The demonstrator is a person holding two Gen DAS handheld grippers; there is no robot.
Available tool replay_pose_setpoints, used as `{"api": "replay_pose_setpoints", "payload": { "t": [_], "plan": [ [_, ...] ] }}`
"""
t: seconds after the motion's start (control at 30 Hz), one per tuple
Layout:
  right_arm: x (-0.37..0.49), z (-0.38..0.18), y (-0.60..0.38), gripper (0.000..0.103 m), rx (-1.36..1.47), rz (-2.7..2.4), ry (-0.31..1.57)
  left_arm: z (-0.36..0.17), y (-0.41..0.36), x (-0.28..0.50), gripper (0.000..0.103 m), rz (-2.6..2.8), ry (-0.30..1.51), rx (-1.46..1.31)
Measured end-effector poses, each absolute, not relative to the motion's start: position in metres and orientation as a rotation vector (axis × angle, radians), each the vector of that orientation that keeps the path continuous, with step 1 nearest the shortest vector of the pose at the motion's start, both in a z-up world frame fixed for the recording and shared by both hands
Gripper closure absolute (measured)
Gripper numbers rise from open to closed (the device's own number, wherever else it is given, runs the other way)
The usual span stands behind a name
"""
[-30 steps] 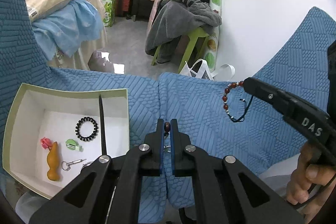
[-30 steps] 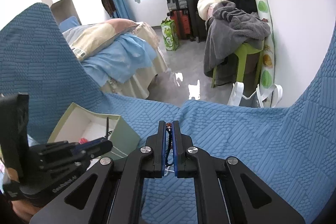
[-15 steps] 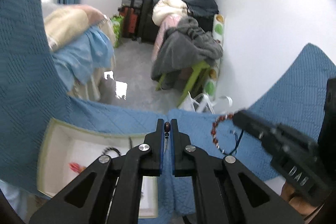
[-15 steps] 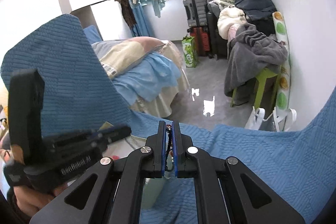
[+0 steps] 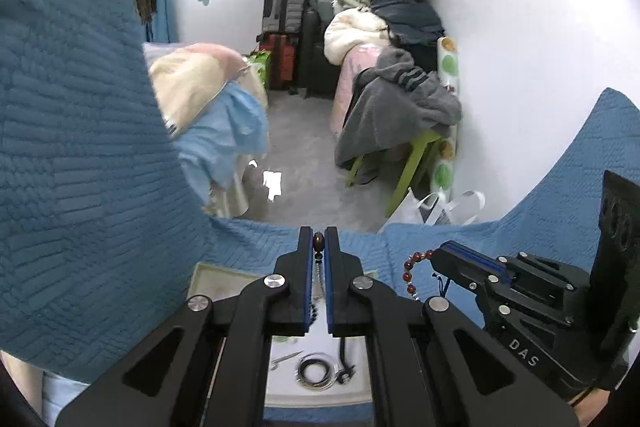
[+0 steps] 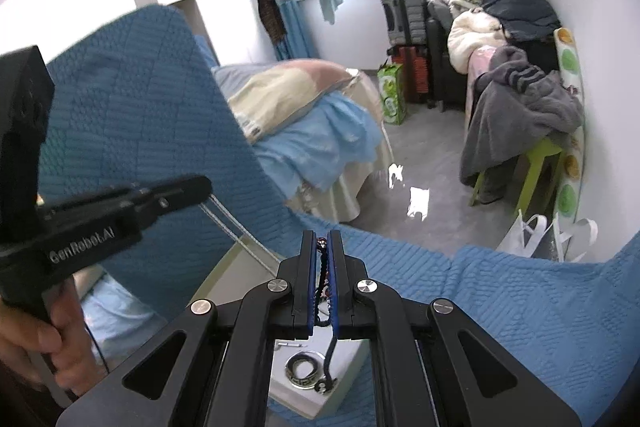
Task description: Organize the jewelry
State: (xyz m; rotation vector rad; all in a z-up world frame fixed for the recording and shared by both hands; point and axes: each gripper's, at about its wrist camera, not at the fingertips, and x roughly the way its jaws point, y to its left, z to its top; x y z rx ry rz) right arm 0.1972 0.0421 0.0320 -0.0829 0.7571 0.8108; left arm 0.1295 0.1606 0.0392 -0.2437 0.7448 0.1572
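My left gripper (image 5: 319, 239) is shut on a thin chain with a dark bead (image 5: 318, 239); the chain hangs down between the fingers over a white box (image 5: 224, 273). It also shows in the right wrist view (image 6: 188, 189), the chain (image 6: 240, 233) trailing from it. My right gripper (image 6: 321, 243) is shut on a red bead bracelet with a black cord (image 6: 321, 289); the cord hangs into the box (image 6: 296, 393). In the left wrist view the right gripper (image 5: 444, 257) holds the bracelet (image 5: 412, 269) just right of the left fingers. A dark ring-shaped band (image 5: 316, 373) lies in the box.
A blue quilted cover (image 5: 80, 187) lies under the box and rises at left and right. Beyond its edge are a grey floor, a bed with blue and cream bedding (image 5: 208, 107), a green stool with clothes (image 5: 400, 115), suitcases and a white wall.
Both grippers have risen and tilted up, carrying their jewelry over the box. The box has slid low in both views, mostly hidden under the fingers.
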Motion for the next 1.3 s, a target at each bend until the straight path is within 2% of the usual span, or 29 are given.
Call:
{"api": "replay_pose_setpoints", "payload": {
  "t": [0.57, 0.83, 0.87, 0.9, 0.93, 1.0, 1.3],
  "plan": [
    [0.205, -0.092, 0.064, 0.099, -0.117, 0.765, 1.078, -0.096, 0.188, 0.128, 0.098, 0.131, 0.987, -0.349],
    [0.201, -0.108, 0.063, 0.098, -0.106, 0.769, 1.124, -0.126, 0.189, 0.13, 0.097, 0.105, 1.061, -0.374],
    [0.203, -0.108, 0.062, 0.098, -0.097, 0.77, 1.127, -0.126, 0.19, 0.13, 0.095, 0.099, 1.064, -0.378],
    [0.205, -0.107, 0.061, 0.098, -0.083, 0.774, 1.129, -0.125, 0.19, 0.13, 0.085, 0.1, 1.063, -0.381],
    [0.206, -0.106, 0.06, 0.098, -0.079, 0.775, 1.128, -0.122, 0.193, 0.128, 0.064, 0.107, 1.058, -0.388],
    [0.207, -0.098, 0.057, 0.098, -0.079, 0.766, 1.107, -0.114, 0.195, 0.125, 0.043, 0.11, 1.032, -0.39],
    [0.192, -0.011, 0.039, 0.098, -0.053, 0.767, 0.9, -0.037, 0.192, 0.104, 0.043, 0.126, 0.892, -0.327]
  ]
}}
